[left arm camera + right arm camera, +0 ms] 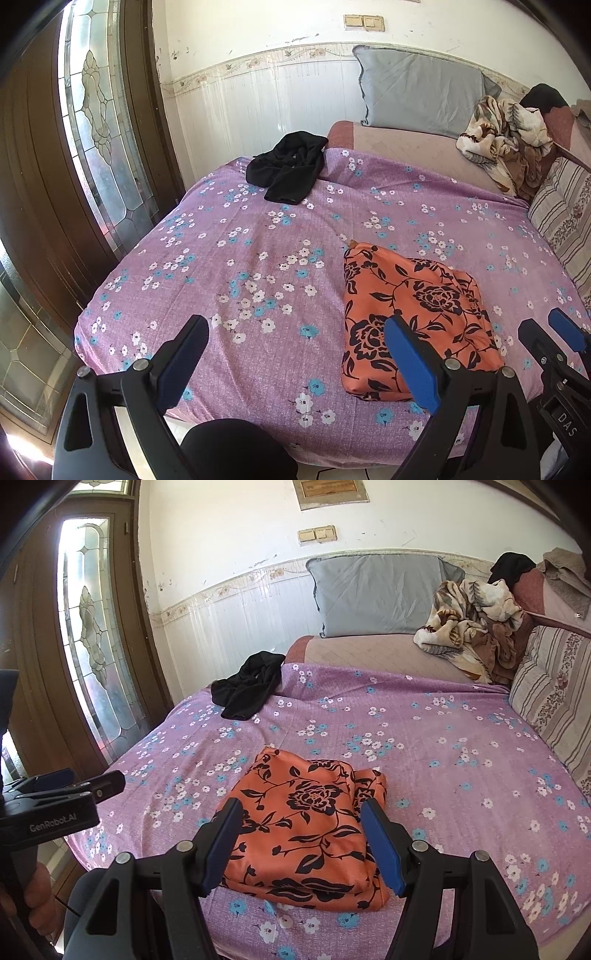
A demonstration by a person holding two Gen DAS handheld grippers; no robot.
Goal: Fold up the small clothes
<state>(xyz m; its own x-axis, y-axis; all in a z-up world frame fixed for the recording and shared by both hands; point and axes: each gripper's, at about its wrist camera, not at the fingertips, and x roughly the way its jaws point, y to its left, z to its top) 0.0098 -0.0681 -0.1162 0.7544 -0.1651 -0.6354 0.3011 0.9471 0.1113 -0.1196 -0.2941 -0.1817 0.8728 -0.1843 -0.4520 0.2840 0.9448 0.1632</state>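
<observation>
An orange garment with black flowers [413, 314] lies folded in a neat block on the purple floral bedsheet [258, 236], near the bed's front edge; it also shows in the right wrist view [306, 827]. A crumpled black garment [288, 166] lies at the far left of the sheet, also in the right wrist view [247, 688]. My left gripper [299, 365] is open and empty, above the sheet left of the orange block. My right gripper [301, 845] is open and empty, just above the block's near side, its fingers apart from the cloth.
A grey pillow [380, 594] leans on the back wall. A crumpled floral blanket [472, 624] and a striped cushion [554, 698] lie at the right. A wooden door with leaded glass [99, 129] stands at the left. The bed's front edge [332, 454] is close below.
</observation>
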